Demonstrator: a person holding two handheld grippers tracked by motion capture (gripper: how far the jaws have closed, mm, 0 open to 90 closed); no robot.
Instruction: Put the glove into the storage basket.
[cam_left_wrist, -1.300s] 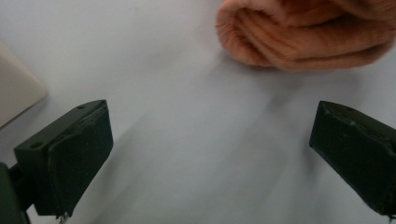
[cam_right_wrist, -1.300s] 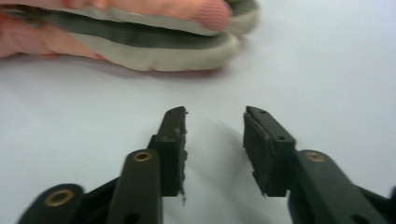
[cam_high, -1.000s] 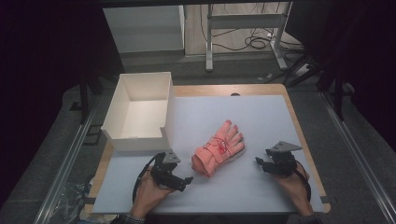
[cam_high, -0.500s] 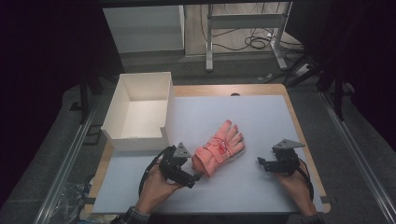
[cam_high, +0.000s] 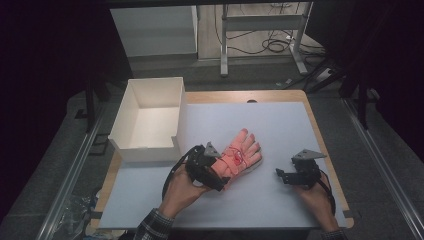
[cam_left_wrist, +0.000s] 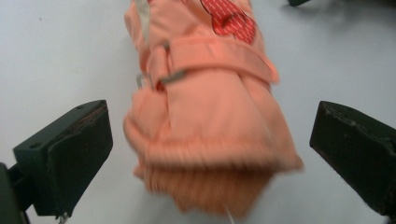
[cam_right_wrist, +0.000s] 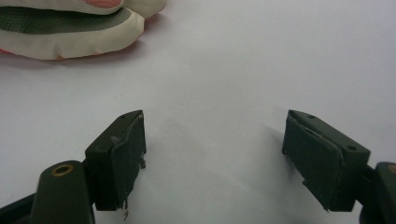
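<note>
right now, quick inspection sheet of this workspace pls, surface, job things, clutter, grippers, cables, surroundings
Surface: pale mat on a wooden table, flat.
Job's things: orange glove lying flat, cuff toward the person; open white box at the table's left rear, nothing inside.
Clutter: nothing seen.
Grippers: left gripper open, jaws either side of the glove's cuff; right gripper open over bare mat, apart from the glove.
Cables: black cable looping from the left gripper; more on the floor behind.
Surroundings: dark; metal frame legs behind the table.

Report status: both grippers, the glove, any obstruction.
Left gripper open, jaws either side of the fuzzy cuff of the orange padded fabric glove, not closed. Right gripper open over bare table, apart. Open white box to the left; nothing blocking.
</note>
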